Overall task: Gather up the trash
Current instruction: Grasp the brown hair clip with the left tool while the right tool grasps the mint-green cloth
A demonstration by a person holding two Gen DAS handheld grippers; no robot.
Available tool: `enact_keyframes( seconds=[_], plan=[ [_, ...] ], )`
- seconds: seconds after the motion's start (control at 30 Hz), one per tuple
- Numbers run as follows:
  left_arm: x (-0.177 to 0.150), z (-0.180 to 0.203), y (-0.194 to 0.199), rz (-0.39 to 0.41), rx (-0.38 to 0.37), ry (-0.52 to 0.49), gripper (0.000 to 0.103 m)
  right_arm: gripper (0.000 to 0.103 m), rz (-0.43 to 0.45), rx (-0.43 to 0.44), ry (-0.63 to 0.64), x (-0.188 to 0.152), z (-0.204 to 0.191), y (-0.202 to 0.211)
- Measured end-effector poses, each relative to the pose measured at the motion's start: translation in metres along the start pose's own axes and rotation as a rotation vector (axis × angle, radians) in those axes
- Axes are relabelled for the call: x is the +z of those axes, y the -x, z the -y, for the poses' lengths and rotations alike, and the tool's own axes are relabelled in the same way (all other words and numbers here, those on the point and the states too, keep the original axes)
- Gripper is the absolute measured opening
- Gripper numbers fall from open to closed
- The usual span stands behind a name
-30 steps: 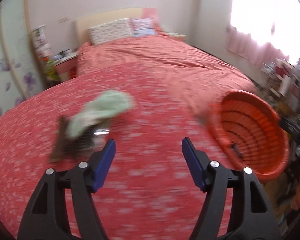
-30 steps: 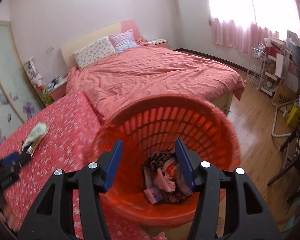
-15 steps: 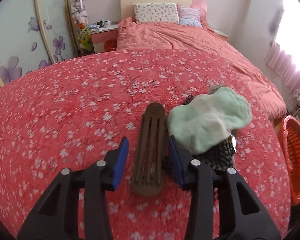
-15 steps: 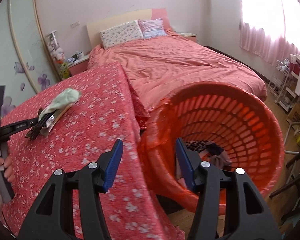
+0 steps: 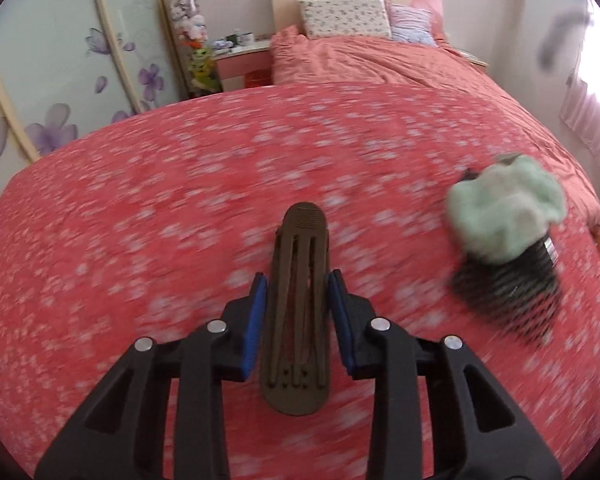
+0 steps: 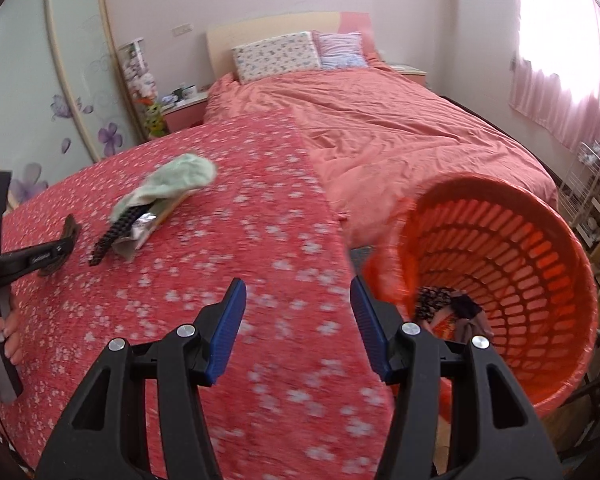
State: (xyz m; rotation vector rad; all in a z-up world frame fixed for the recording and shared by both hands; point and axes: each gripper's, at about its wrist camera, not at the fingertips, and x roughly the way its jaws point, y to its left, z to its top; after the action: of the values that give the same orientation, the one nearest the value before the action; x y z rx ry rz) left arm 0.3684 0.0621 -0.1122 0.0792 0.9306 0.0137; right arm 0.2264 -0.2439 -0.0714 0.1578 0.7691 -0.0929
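Left wrist: tongs [image 5: 298, 312] tilted down around brown clip [image 5: 298, 316]

Brown slotted clip [image 5: 298, 312]; blue-padded black tool [image 5: 298, 320]; red white-flowered cover [image 5: 180, 200]; orange basket [image 6: 540, 280]; mint cloth [image 5: 508, 212].

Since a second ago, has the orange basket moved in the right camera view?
Cannot tell. The orange basket now sits right of the right tool, against the floral cover's edge, but the camera itself swung.

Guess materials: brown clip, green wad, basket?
Brown clip: likely matte moulded plastic, with slotted ribs and a grip texture at the tip. Green wad: soft, fuzzy cloth or tissue, blurred. Basket: glossy orange plastic lattice.
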Motion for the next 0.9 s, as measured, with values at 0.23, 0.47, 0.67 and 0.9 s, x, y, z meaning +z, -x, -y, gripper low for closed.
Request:
enact_keyframes(
  seconds=[0.23, 0.47, 0.67, 0.9],
  plan=[
    [-0.014, -0.026, 0.008, 0.034, -0.003, 0.004, 0.035, 0.052, -0.02, 0.118, 0.029, 0.028, -0.06, -0.023],
    [-0.015, -0.035, 0.005, 0.029, -0.037, 0.031, 0.035, 0.045, -0.04, 0.116, 0.074, 0.06, -0.113, -0.063],
    [-0.015, -0.036, 0.005, 0.028, -0.029, 0.022, 0.035, 0.014, -0.09, 0.052, 0.108, 0.061, -0.129, -0.091],
    [-0.014, -0.036, 0.003, 0.027, -0.041, 0.036, 0.036, 0.01, -0.035, 0.076, 0.065, 0.052, -0.11, -0.059]
  ],
)
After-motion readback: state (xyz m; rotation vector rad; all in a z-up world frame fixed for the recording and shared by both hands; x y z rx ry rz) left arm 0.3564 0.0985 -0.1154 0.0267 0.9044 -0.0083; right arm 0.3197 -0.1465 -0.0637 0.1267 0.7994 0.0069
